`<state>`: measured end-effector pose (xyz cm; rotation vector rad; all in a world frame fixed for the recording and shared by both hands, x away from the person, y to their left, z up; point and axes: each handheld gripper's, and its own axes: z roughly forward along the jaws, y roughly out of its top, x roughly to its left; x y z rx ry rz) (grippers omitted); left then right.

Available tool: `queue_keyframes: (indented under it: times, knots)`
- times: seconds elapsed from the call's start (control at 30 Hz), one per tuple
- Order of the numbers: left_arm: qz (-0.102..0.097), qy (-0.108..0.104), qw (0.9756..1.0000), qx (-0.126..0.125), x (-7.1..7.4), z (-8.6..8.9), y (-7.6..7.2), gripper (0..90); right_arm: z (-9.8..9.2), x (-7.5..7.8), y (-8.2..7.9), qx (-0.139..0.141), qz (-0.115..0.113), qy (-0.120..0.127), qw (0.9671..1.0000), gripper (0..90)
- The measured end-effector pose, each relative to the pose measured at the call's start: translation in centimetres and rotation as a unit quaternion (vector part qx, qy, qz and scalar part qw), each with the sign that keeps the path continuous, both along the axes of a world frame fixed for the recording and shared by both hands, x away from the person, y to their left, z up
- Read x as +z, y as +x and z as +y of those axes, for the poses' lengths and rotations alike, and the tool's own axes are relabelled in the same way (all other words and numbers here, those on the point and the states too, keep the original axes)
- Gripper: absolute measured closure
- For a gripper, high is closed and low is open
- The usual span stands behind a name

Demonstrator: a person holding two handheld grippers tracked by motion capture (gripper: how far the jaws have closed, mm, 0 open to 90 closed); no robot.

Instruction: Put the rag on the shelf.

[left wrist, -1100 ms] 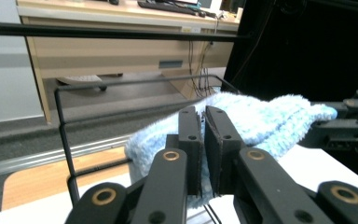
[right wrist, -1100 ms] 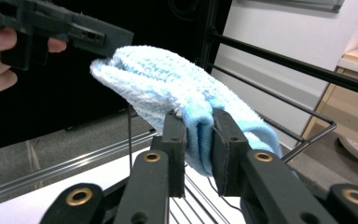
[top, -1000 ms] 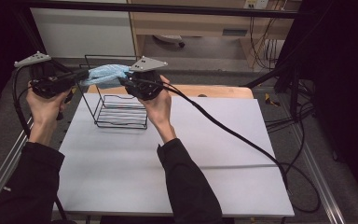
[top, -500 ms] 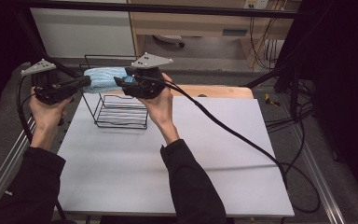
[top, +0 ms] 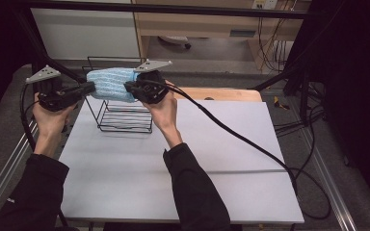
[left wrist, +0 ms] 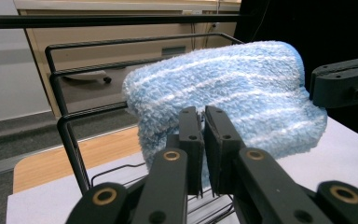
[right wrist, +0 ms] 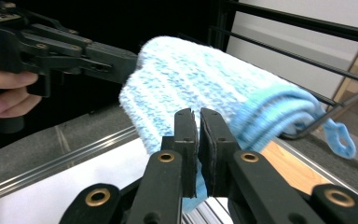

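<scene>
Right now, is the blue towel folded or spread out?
Folded: the blue towel shows stacked layers at one end, held between both grippers above the wire rack.

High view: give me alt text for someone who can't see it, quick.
A person holds a folded light-blue towel stretched between two grippers above a black wire rack at the far left of a white table. The left gripper pinches one end, the right gripper the other. A black cable trails from the right gripper across the table.

A lab or recording workspace — a white board surface (top: 221, 159) set in a dark metal frame (top: 173, 7), loose black cables (top: 294, 120) trailing floorward, pale wooden cabinets (top: 197, 24) beyond the grippers.
</scene>
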<state>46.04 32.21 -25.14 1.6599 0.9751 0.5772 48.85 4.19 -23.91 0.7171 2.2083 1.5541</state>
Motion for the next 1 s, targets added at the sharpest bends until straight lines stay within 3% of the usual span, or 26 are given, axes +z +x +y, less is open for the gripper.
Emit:
queue_keyframes:
  times: [0.2, 0.43, 1.0]
  knots:
    - [-0.004, -0.005, 1.0, 0.002, 0.0, 0.0, 0.1, 83.0, -0.2, -0.6, 0.2, -0.002, -0.005, 0.003, 1.0, 81.2]
    - [-0.021, -0.021, 0.9995, 0.007, 1.0, 0.5, -0.5, 70.9, -0.6, 0.2, -0.2, 0.008, -0.022, 0.029, 0.9993, 70.1]
    - [-0.033, -0.016, 0.9992, 0.014, 2.1, 0.0, -0.5, 46.5, -0.9, 1.4, -0.2, 0.012, -0.03, 0.048, 0.9983, 52.0]
